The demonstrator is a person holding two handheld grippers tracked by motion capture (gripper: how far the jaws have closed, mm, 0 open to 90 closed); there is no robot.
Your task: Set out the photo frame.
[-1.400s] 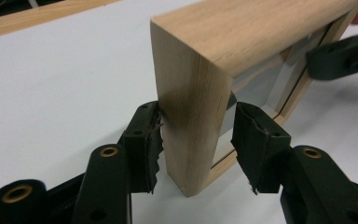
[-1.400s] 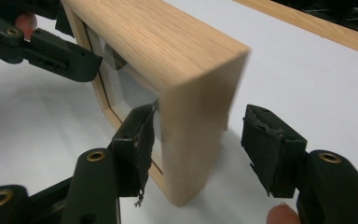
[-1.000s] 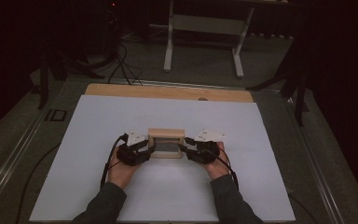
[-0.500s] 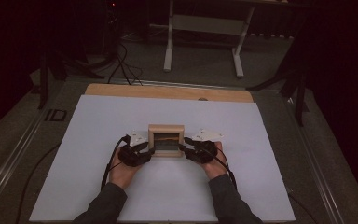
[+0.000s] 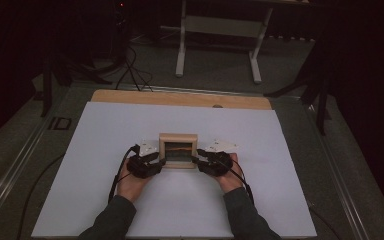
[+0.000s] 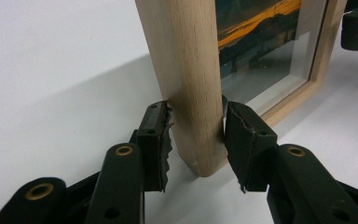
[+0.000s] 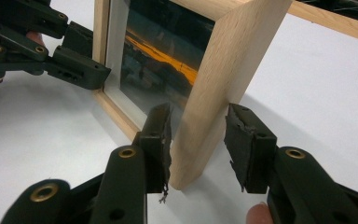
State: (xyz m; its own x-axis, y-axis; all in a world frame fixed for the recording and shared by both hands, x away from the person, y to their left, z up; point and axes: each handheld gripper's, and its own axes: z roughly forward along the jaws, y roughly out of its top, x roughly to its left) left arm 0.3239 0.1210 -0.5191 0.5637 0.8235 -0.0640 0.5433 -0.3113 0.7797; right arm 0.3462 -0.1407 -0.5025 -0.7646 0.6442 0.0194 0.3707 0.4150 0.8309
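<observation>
A small light-wood picture frame [image 5: 178, 150] with a dark orange-streaked picture stands upright on the white table top [image 5: 130, 125], near the middle. My left gripper [image 5: 161, 161] clamps its left side post and my right gripper [image 5: 196, 161] its right one. In the left gripper view the pads [image 6: 156, 135] press on both faces of the rounded post [image 6: 186, 70] near its foot. In the right gripper view my gripper [image 7: 199, 135] is shut on the other post [image 7: 228, 60] in the same way. The left gripper [image 7: 51, 46] lies across from it.
A bare wooden strip [image 5: 180, 99] runs along the table's far edge. Beyond it, on the dark floor, stand a white frame stand [image 5: 220, 30] and loose cables [image 5: 130, 65]. The person's sleeves [image 5: 110, 220] come in from the near edge.
</observation>
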